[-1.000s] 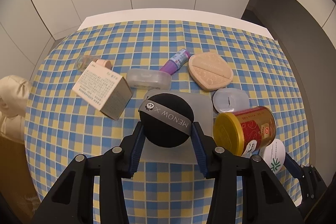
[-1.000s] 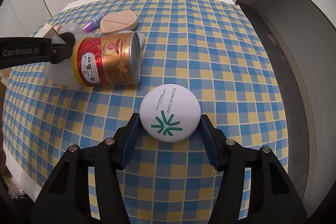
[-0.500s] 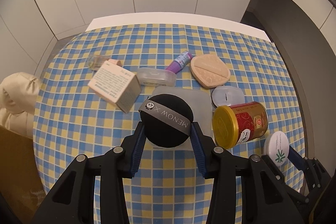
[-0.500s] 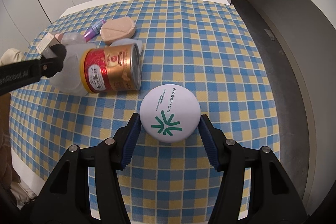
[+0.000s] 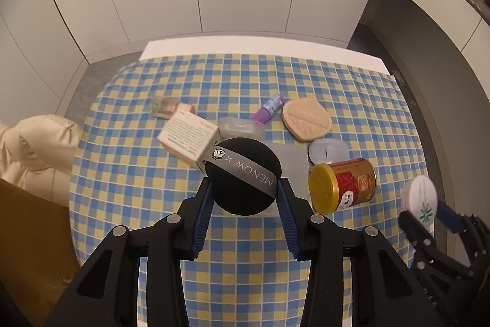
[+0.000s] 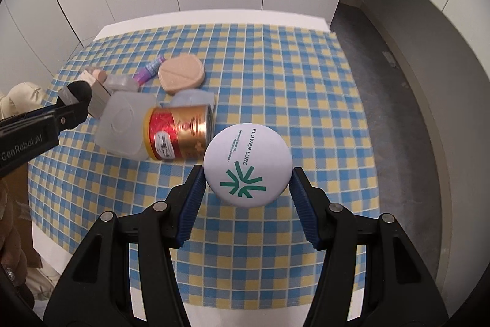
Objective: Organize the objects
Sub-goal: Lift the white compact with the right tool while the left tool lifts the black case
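Both jaws are full: the left gripper (image 5: 243,193) clamps a round black powder puff (image 5: 242,175) and the right gripper (image 6: 246,180) a flat white round compact (image 6: 247,164), both above the checked surface (image 6: 275,88), the clutter at ten o'clock of the right.

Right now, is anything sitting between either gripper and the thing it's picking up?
No. The left gripper fingers already clamp the black puff, and the right gripper fingers clamp the white compact. Nothing visible sits between.
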`<move>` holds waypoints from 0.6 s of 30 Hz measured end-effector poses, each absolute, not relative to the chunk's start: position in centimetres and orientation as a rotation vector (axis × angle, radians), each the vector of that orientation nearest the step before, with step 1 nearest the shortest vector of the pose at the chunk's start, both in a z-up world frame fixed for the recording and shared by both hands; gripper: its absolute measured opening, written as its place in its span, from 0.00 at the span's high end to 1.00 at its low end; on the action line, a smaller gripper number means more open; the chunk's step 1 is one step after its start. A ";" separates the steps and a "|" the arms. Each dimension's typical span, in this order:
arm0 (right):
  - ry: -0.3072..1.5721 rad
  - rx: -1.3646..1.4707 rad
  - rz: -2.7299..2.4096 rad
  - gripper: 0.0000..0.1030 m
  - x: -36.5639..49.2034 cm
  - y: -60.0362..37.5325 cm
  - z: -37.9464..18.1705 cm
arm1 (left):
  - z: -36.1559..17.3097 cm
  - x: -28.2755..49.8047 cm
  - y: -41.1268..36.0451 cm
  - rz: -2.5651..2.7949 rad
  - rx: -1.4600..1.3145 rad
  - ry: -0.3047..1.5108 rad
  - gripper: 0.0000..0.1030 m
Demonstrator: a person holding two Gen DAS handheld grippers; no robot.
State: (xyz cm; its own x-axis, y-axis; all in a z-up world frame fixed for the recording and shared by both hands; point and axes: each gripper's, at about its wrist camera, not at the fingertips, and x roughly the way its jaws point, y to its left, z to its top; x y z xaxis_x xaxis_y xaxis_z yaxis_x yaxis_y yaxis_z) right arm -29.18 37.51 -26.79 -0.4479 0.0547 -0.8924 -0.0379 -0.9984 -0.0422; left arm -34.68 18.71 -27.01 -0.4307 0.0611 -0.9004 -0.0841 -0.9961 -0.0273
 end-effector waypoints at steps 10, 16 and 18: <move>-0.006 -1.619 2.628 0.43 -30.1 37.5 -22.4 | -22.2 -34.5 17.3 2.651 -1.590 -0.008 0.60; 0.001 -1.591 2.675 0.43 -30.0 37.0 -18.7 | -17.9 -34.0 16.2 2.698 -1.528 -0.062 0.60; -0.012 -1.576 2.685 0.43 -30.1 36.8 -17.3 | -16.6 -33.9 16.0 2.709 -1.511 -0.062 0.60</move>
State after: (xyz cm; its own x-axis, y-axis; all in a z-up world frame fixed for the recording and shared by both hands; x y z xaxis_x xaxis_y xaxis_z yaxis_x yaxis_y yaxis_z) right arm -30.08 36.78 -17.26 -0.4871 0.0282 -0.8729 -0.0205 -0.9996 -0.0209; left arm -33.87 15.96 -16.63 -0.5251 0.0534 -0.8494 -0.0145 -0.9984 -0.0539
